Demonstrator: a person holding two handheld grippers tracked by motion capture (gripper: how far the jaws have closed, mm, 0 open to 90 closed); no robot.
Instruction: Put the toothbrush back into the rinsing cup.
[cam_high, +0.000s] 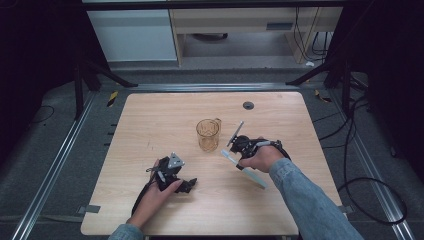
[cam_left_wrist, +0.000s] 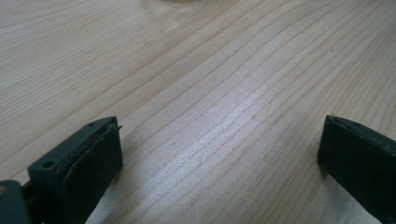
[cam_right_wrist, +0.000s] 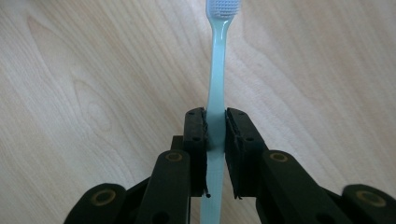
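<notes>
A pale blue toothbrush (cam_right_wrist: 217, 56) stands clamped by its handle between the jaws of my right gripper (cam_right_wrist: 215, 116), white bristles at the far end. In the high view the right gripper (cam_high: 241, 146) sits a little above the table right of centre. The toothbrush (cam_high: 256, 180) slants from beside the cup down toward the person's sleeve. A clear amber measuring cup (cam_high: 208, 134) stands upright just left of that gripper. My left gripper (cam_high: 175, 174) rests low at the table's front left. Its jaws are wide apart over bare wood, left gripper (cam_left_wrist: 219, 126) holding nothing.
The wooden table (cam_high: 150, 125) has a black round grommet (cam_high: 248, 105) near its far edge. Black frame legs and cables (cam_high: 360, 165) lie on the floor to the right, and a cabinet (cam_high: 132, 35) stands behind.
</notes>
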